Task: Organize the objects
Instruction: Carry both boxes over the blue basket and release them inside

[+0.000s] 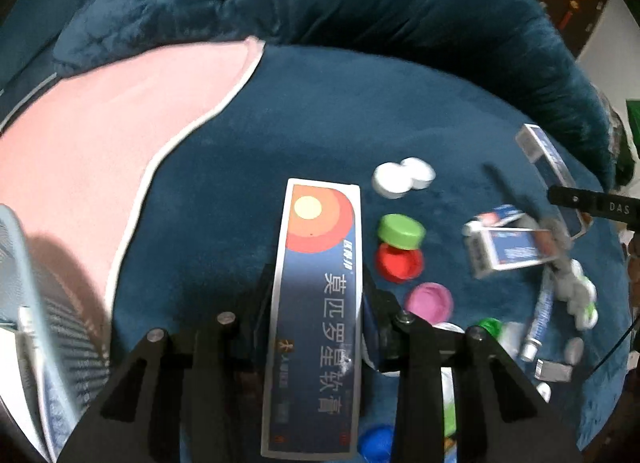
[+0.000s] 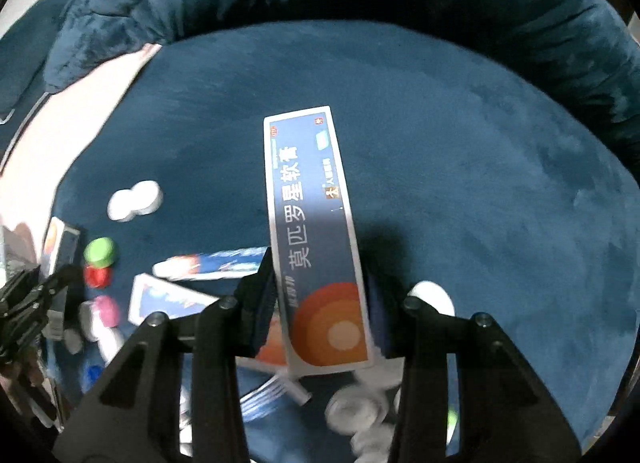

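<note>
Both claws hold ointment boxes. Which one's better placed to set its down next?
Probably right claw: bare blanket lies ahead of its box. Left claw has its box close beside caps.

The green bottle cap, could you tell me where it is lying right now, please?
In the left wrist view the green bottle cap lies on the blue cushion, right of the held ointment box, overlapping the red cap, below two white caps.

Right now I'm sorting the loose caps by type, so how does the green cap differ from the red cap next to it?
In the left wrist view, the green cap lies closed top up, while the red cap lies open side up, showing its hollow inside. The green cap sits farther from the camera and overlaps the red cap's far edge. Both are round bottle caps of similar size, resting on the blue blanket.
</note>
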The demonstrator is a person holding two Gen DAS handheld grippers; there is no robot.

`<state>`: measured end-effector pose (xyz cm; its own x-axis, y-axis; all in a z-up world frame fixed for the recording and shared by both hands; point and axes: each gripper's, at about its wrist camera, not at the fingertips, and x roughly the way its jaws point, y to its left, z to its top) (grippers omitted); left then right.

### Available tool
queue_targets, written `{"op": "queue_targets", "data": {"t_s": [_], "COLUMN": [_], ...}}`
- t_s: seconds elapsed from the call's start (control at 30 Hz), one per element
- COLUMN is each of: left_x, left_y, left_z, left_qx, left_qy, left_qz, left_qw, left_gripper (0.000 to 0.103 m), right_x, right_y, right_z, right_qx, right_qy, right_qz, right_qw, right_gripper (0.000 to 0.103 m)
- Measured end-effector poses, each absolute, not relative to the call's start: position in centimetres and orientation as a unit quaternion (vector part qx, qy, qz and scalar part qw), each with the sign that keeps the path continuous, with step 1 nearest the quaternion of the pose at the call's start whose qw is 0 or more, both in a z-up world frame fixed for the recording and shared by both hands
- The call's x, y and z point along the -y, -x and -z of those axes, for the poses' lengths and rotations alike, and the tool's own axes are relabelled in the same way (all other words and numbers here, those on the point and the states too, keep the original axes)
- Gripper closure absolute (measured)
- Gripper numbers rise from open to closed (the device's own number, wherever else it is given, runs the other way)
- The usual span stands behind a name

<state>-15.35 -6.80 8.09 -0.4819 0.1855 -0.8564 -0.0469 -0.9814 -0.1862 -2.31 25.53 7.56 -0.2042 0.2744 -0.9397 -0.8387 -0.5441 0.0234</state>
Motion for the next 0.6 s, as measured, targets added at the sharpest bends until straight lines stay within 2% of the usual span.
{"op": "queue_targets", "data": {"t_s": [0.27, 0.43, 0.6], "left_x": [11.4, 18.5, 26.2], "left_y": [11.0, 6.9, 2.7], "left_z": [-14.2, -16.3, -17.5], "left_qx": [0.093, 0.116, 0.136], "left_qy": [0.457, 0.440, 0.422], "left_qz": [-0.883, -0.891, -0.892], "left_qw": [0.050, -0.005, -0.081], "left_gripper": [0.064, 0.064, 0.064], "right_x": [-18.4, -11.8, -5.7], "right_y": [8.1, 15.2, 21.6], "right_z": [-12.4, -14.2, -13.4], "right_qx": [-0.300, -0.330, -0.377], "right_qy": [0.467, 0.439, 0.436], "right_qz": [-0.768, -0.804, -0.806], "right_qw": [0.319, 0.228, 0.134], "right_gripper": [0.063, 0.063, 0.063]}}
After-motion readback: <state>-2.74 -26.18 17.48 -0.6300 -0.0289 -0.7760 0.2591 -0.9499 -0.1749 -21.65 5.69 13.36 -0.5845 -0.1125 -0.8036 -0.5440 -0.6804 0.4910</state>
